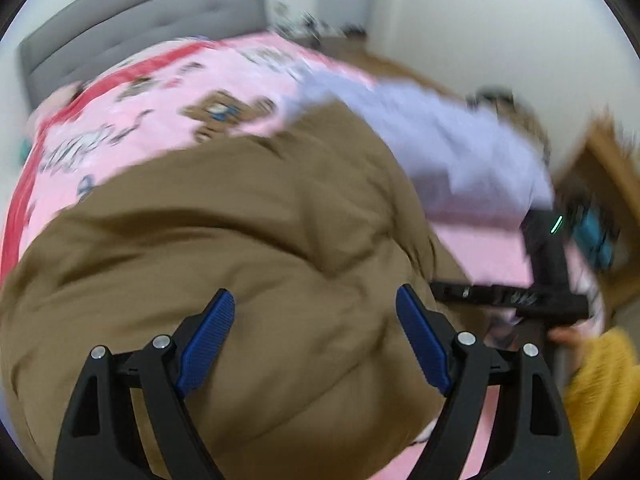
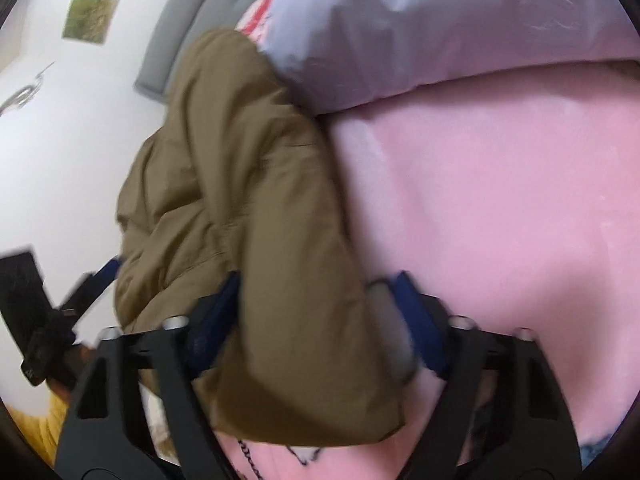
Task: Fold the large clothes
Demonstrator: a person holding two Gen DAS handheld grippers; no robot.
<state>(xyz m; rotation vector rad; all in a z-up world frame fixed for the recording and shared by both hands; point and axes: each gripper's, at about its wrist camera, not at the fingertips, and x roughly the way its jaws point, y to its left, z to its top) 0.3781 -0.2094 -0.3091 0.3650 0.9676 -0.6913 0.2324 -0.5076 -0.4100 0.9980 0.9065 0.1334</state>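
The left tool (image 1: pixel 316 300) hangs over the brown coat (image 1: pixel 224 232), its blue pads spread wide apart with nothing between them. The coat lies bunched on the pink blanket (image 1: pixel 168 92) of the bed, and just beside it on the right is a lilac cloth (image 1: pixel 452 136). The right tool (image 2: pixel 316 284) also stands apart, with a fold of the coat (image 2: pixel 248 160) lying between its fingers, not clamped.

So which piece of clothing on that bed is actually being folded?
Start at the bed with the pink printed blanket. The brown jacket lies bunched across it, beneath both grippers. The lavender garment beside it is pale; the jacket is olive-brown and thick.
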